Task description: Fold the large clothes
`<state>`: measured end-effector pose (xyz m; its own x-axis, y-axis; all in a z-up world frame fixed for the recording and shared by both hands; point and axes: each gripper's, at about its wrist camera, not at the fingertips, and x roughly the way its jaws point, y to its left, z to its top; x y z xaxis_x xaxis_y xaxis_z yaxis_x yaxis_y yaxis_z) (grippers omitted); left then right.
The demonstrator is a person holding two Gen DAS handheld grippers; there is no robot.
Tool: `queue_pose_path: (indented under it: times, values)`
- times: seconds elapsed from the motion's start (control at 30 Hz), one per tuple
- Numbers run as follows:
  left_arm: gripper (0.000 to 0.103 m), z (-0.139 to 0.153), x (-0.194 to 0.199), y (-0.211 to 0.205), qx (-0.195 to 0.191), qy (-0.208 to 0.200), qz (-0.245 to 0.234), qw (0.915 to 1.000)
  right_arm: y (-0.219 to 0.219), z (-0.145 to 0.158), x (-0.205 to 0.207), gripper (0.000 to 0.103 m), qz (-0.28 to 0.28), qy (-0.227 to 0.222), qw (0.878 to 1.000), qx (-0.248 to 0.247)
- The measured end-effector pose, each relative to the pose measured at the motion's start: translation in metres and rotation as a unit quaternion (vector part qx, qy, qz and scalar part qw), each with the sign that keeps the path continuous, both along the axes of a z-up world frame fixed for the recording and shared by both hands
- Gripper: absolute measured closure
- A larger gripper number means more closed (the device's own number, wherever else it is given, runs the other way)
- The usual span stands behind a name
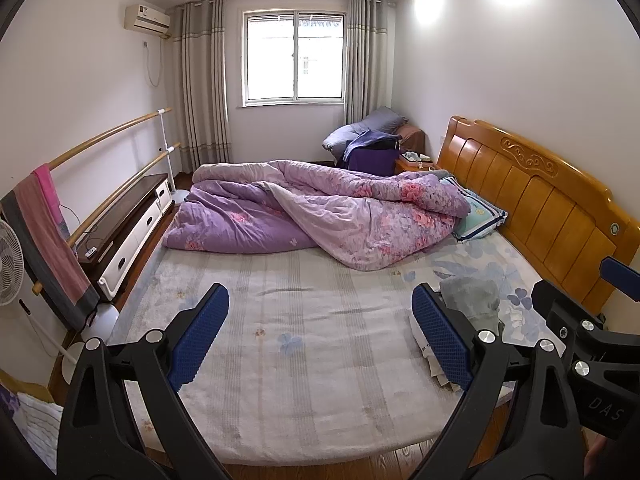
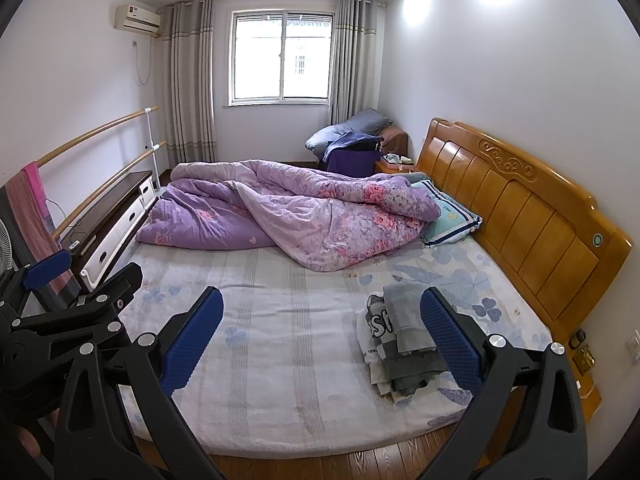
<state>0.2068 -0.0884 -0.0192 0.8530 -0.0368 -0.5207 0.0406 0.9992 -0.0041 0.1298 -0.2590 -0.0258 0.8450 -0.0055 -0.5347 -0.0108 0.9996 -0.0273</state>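
A small stack of folded clothes (image 2: 404, 344), grey on top of white with dark print, lies on the near right part of the bed (image 2: 288, 360). In the left wrist view the same stack (image 1: 476, 304) shows partly behind my right finger. My left gripper (image 1: 320, 336) is open and empty, held above the near edge of the bed. My right gripper (image 2: 320, 340) is open and empty too, its right finger in front of the stack. Each gripper shows at the edge of the other's view.
A crumpled purple floral duvet (image 2: 296, 212) lies across the far half of the bed, with a pillow (image 2: 452, 220) by the wooden headboard (image 2: 520, 208). A low TV cabinet (image 2: 108, 220) and wooden rails (image 2: 96, 136) stand left. Wooden floor runs along the near edge.
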Motion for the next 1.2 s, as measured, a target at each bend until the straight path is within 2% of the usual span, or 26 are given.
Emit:
queue_pose_path:
  times: [0.6, 0.93, 1.2]
  values:
    - [0.010, -0.008, 0.009, 0.019, -0.005, 0.021, -0.015, 0.9997, 0.014, -0.008, 0.012, 0.008, -0.011, 0.019, 1.000, -0.002]
    - [0.010, -0.015, 0.025, 0.028, -0.010, 0.031, -0.022, 0.9992, 0.026, -0.012, 0.021, 0.008, -0.017, 0.029, 0.999, -0.007]
    - [0.010, -0.030, 0.045, 0.054, -0.018, 0.052, -0.011, 0.9984, 0.048, -0.024, 0.041, 0.008, -0.002, 0.047, 0.999, -0.007]
